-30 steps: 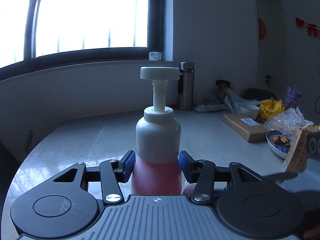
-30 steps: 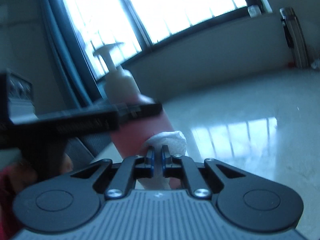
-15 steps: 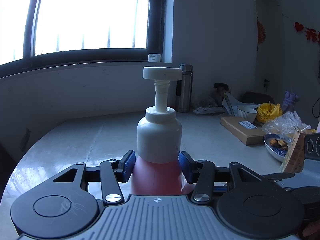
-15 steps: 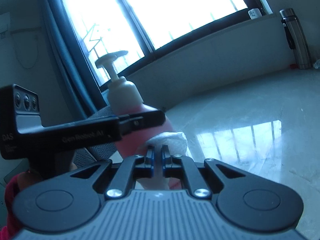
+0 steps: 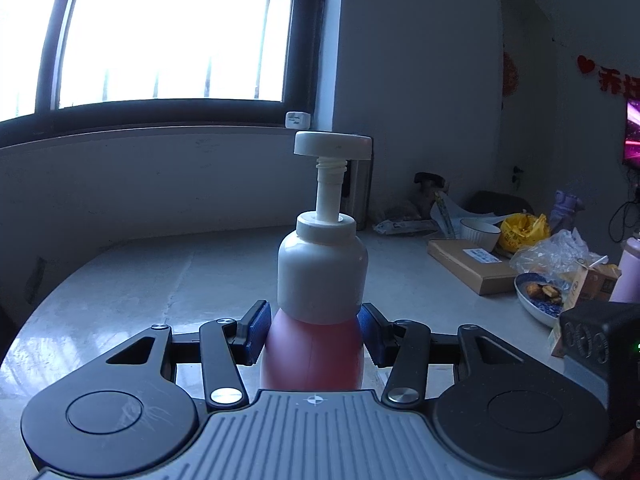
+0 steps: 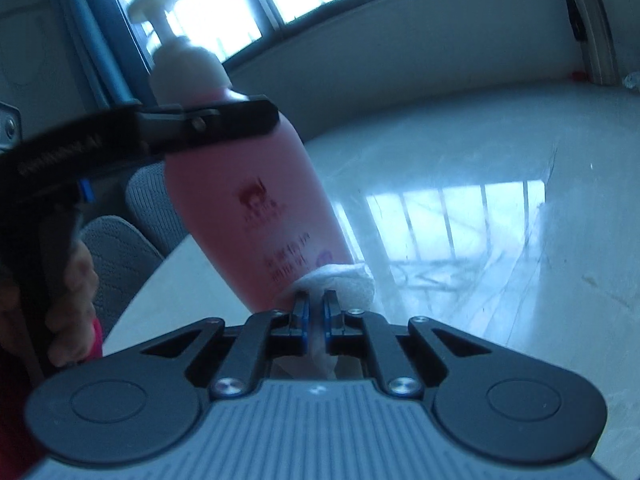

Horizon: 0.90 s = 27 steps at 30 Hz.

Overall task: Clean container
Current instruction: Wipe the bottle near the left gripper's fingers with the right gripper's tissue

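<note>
A pink pump bottle (image 5: 314,356) with a white cap and pump head stands upright between the fingers of my left gripper (image 5: 314,334), which is shut on its upper body. In the right wrist view the bottle (image 6: 256,208) shows full length, with the left gripper's finger across its shoulder. My right gripper (image 6: 316,308) is shut on a white wad of tissue (image 6: 344,280) and presses it against the bottle's lower side, near the printed label.
A pale glossy table (image 5: 160,280) carries a steel thermos (image 5: 360,196), a white bowl (image 5: 480,232), a cardboard box (image 5: 472,264), a yellow bag (image 5: 520,232), a plate of food (image 5: 540,296) and a carton at the right. A grey chair (image 6: 132,248) stands beside the table's edge.
The tissue in my right gripper has slid down the bottle's side toward its base. The bottle looks bigger and more tilted in the right wrist view. The left gripper kept its hold.
</note>
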Motion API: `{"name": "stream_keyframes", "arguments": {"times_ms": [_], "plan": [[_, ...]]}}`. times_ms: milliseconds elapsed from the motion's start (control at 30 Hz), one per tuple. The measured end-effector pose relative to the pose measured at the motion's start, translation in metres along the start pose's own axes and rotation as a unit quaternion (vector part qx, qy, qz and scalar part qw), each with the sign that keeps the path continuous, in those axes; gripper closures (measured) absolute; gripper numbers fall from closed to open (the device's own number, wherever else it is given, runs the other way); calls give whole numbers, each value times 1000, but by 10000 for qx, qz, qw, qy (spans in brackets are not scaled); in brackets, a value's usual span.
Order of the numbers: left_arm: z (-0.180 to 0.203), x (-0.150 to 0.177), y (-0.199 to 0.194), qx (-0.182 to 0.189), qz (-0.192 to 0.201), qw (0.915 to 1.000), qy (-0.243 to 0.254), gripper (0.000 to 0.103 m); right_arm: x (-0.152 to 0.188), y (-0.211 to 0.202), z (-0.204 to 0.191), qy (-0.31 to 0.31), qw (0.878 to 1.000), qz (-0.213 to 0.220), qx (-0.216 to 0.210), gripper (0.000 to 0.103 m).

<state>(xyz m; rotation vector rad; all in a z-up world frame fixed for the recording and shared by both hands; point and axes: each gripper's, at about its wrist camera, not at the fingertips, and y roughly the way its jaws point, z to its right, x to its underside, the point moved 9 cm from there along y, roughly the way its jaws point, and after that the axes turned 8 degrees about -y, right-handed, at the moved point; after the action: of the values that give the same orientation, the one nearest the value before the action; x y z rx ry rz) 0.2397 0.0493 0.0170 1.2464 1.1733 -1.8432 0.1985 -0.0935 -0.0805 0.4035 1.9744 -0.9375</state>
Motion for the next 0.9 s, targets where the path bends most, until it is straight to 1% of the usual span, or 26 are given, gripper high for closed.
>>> {"name": "stream_keyframes", "arguments": {"times_ms": [100,300,433,567,733,800,900], "plan": [[-1,1,0,71,13,10000,-4,52,-4,-5,0,-9,9999,134,34,96],[3,4,2,265,5,9996,77,52,-25,-31,-2,70,9966,819,-36,96],[6,6,1,361,-21,9993,120,52,-37,-40,-3,120,9937,1108,-80,96],[6,7,-1,487,-67,9987,133,52,-45,-46,-5,142,9911,1307,-208,96],[8,9,-3,560,-90,9982,184,52,-48,-45,-3,143,9909,1318,-227,96],[8,10,-3,562,-86,9982,189,52,-47,-42,-2,167,9921,1225,-220,96],[8,10,-3,569,-81,9982,193,52,-38,-39,1,154,9951,970,-151,96]]}}
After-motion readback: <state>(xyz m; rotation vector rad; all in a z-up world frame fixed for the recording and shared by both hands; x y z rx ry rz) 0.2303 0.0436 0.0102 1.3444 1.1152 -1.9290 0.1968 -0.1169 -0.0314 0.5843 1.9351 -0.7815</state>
